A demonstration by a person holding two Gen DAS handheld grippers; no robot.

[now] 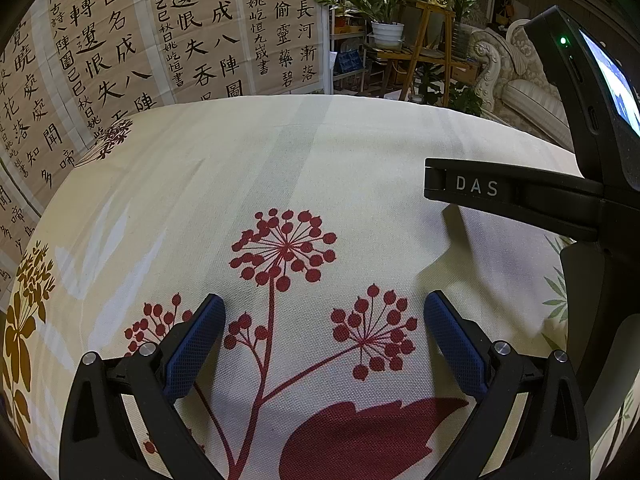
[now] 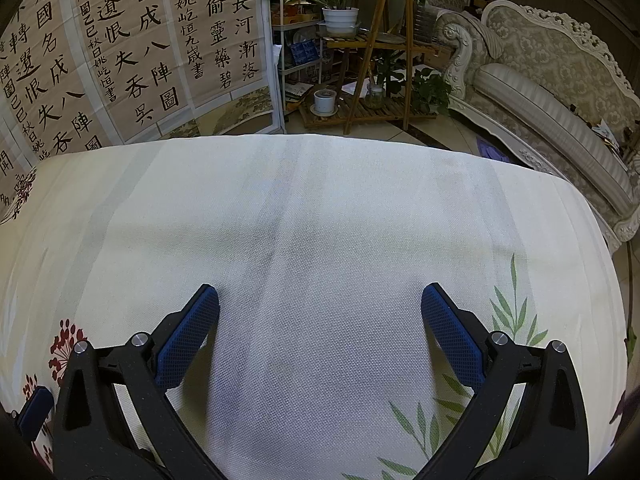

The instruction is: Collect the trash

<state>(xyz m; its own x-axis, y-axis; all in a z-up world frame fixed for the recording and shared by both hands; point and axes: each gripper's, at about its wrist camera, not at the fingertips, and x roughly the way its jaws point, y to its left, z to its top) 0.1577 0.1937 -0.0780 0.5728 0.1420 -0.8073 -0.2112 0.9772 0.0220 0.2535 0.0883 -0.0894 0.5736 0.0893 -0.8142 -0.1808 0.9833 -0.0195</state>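
Note:
No trash shows in either view. My left gripper is open, its blue pads wide apart just above a cream tablecloth printed with red berry sprigs. The right gripper's black body, marked DAS, reaches in from the right edge of the left wrist view. In the right wrist view my right gripper is also open over a plain pale part of the cloth, nothing between its fingers. A blue pad of the left gripper peeks in at the lower left.
Calligraphy panels stand behind the table on the left. A wooden plant stand with potted plants sits beyond the far edge. An ornate pale sofa runs along the right. The table's far edge curves across.

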